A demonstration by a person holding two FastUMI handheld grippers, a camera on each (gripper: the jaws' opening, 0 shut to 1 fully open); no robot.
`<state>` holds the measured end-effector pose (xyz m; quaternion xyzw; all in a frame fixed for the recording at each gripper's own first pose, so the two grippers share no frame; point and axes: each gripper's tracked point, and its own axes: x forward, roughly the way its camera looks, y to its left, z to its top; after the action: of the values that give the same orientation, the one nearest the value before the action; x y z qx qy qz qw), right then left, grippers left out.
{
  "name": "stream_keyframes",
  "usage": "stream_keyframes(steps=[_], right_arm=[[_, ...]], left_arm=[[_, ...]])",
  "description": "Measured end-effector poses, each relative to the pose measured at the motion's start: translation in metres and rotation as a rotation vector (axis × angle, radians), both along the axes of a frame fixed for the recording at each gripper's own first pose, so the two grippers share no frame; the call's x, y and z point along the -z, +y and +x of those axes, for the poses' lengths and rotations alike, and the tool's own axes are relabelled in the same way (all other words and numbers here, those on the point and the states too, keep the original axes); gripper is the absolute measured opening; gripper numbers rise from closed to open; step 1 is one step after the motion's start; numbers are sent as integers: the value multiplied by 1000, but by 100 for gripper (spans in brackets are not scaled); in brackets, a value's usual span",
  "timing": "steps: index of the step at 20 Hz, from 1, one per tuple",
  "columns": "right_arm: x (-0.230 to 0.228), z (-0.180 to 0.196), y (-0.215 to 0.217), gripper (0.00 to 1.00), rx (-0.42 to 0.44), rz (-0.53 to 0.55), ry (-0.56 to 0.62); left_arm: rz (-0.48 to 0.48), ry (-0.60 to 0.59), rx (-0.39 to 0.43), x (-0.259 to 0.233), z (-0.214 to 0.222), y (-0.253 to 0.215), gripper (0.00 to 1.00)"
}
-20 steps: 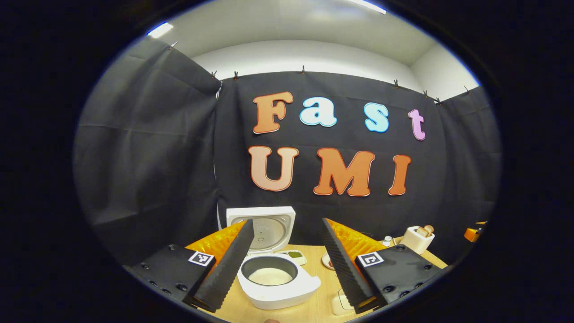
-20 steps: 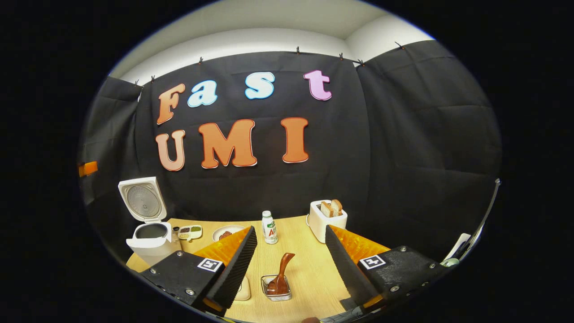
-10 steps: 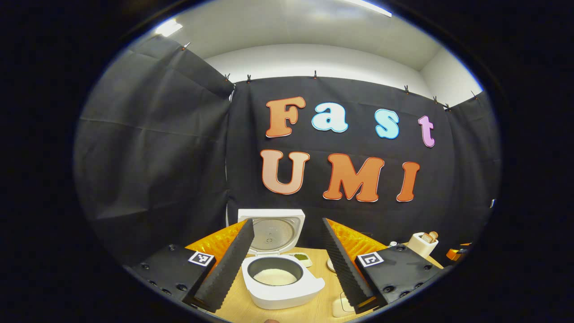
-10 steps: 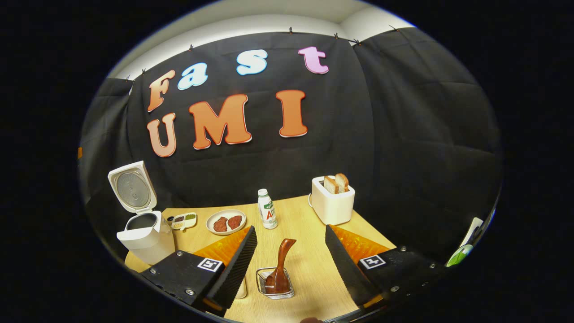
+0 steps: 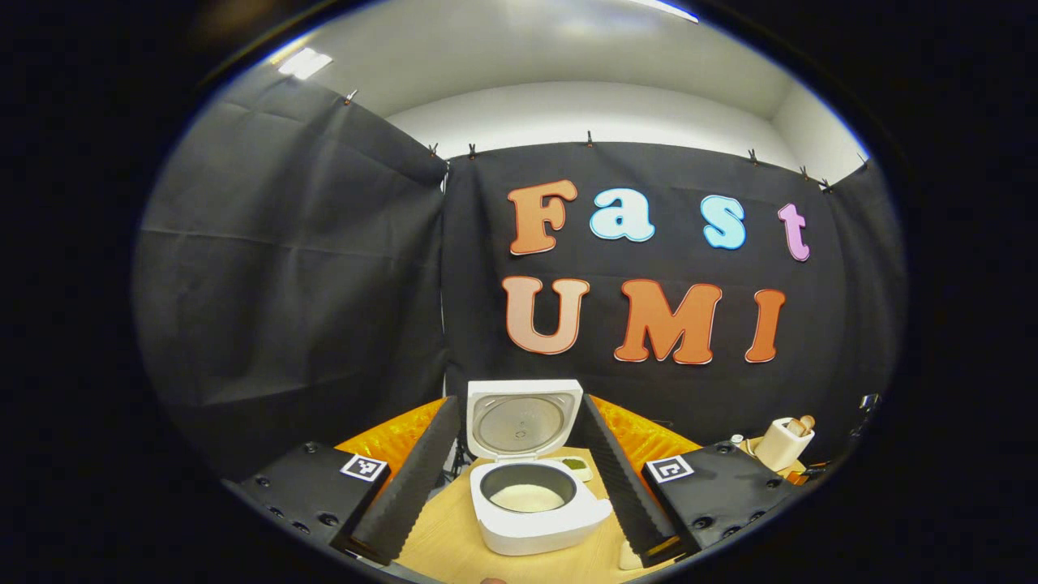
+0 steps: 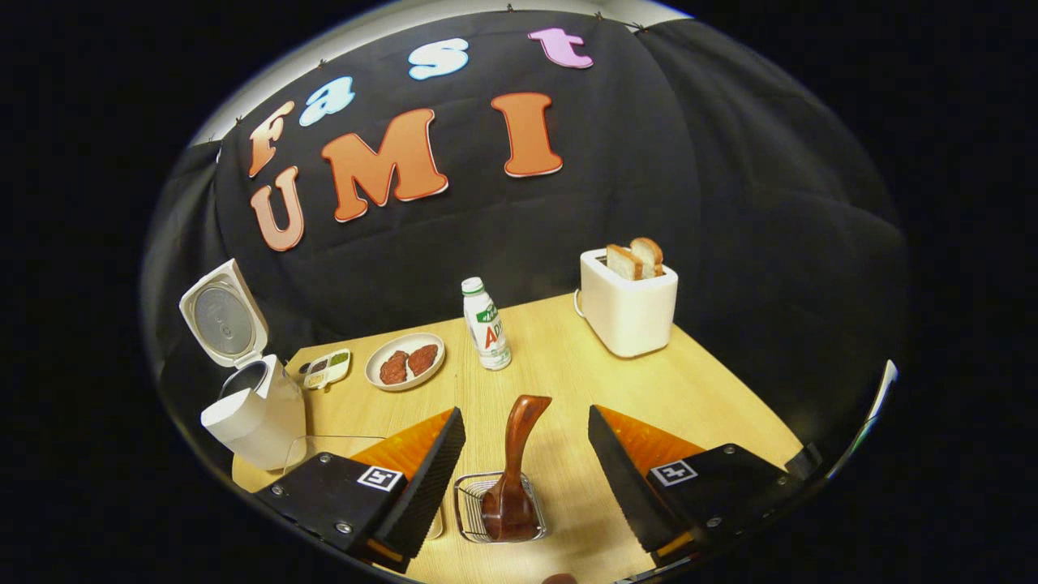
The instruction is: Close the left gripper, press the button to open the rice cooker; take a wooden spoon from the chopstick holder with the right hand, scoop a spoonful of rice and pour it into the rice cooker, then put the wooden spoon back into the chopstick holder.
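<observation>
Lowered right gripper (image 6: 523, 454) now frames wooden spoon (image 6: 512, 478), jaws apart.

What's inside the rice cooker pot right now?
The rice cooker stands with its lid up. White rice lies low in the dark pot; the near rim covers the front of the bottom.

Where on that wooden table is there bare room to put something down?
The widest bare patch of the wooden table lies in front of the white toaster. It is crowded between the white rice cooker, round plate and small white bottle.
</observation>
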<state>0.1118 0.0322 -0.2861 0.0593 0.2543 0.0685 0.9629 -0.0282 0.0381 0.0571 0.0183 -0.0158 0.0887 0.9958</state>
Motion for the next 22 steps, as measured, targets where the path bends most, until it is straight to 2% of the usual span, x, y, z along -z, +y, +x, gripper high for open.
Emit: stream_keyframes(steps=[4,10,14,16,17,18,22], right_arm=[[36,15,7,95,-7,12,92],[74,29,29,90,-45,133,251],[77,31,31,66,-36,160,291],[72,33,34,46,-36,194,290],[75,36,30,39,-8,195,294],[73,33,30,22,-6,208,308],[68,32,29,13,-9,180,289]], left_arm=[[-10,12,-46,4,-8,8,100],[-34,11,-111,8,-21,18,100],[-32,22,-144,13,-25,21,100],[-34,28,-154,17,-27,21,100],[-36,31,-158,19,-28,22,100],[-40,33,-160,19,-27,23,100],[-48,29,-150,19,-27,23,100]])
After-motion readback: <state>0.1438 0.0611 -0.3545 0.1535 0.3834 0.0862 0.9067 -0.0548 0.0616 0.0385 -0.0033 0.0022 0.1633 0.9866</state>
